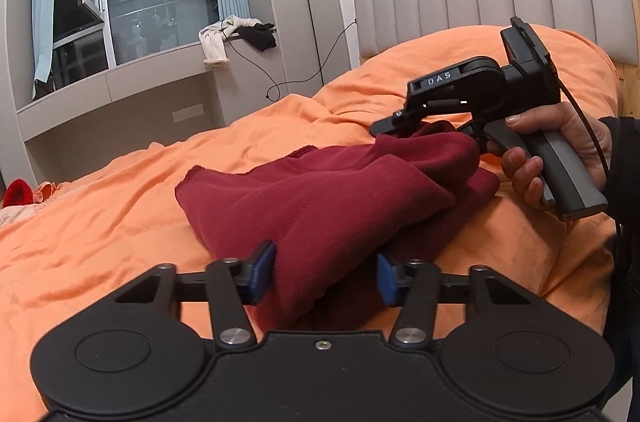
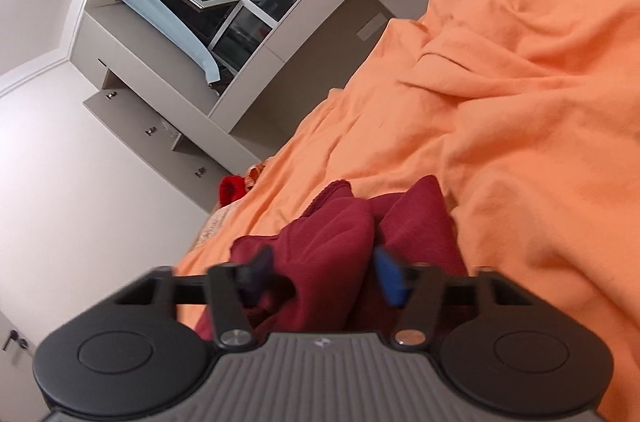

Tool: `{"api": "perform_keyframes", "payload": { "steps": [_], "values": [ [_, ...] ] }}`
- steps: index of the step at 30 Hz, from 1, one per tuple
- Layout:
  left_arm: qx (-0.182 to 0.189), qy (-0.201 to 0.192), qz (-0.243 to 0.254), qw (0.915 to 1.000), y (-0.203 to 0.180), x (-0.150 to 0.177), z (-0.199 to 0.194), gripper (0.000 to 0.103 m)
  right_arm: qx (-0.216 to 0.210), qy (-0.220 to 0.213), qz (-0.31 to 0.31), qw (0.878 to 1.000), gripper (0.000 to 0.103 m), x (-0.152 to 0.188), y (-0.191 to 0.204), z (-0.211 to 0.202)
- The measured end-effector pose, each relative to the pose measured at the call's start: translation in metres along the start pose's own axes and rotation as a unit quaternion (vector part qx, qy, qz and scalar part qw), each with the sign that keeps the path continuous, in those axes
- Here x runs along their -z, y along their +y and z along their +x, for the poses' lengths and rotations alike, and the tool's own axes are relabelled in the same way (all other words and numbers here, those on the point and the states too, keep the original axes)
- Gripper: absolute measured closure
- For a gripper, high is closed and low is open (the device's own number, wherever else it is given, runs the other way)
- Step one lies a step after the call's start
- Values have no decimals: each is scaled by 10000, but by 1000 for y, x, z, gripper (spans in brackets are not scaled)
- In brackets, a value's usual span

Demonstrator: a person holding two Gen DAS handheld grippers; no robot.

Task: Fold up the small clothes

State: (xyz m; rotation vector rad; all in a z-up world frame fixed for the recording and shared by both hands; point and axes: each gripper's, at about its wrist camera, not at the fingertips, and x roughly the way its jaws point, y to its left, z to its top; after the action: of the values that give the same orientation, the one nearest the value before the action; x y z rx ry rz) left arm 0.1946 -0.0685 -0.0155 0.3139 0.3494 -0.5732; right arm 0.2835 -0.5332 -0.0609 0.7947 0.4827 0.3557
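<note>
Where the dark red garment (image 1: 320,206) runs down between the left gripper (image 1: 326,272) pads, its near end is hidden behind the black gripper body — whether the pads press on the cloth cannot be told. The right gripper (image 1: 404,130) tips are buried in a raised fold, so their grip is unclear, and the person's hand (image 1: 560,146) is cut off at the frame edge. In the right wrist view the right gripper's fingers (image 2: 390,280) are motion-blurred — contact with the cloth unreadable.

The white letters "DAS" stand on the black top of the right hand-held gripper (image 1: 394,126).
</note>
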Motion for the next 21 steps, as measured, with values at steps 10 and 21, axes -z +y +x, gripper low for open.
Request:
{"api": "perform_keyframes", "payload": {
  "steps": [10,21],
  "values": [
    [218,48,212,9995,-4,-4,10,56,475,-867,-983,9902,92,-3,31,-33],
    [196,45,477,9987,-7,1,15,57,1016,-332,-866,9905,92,7,9,-26]
  ]
}}
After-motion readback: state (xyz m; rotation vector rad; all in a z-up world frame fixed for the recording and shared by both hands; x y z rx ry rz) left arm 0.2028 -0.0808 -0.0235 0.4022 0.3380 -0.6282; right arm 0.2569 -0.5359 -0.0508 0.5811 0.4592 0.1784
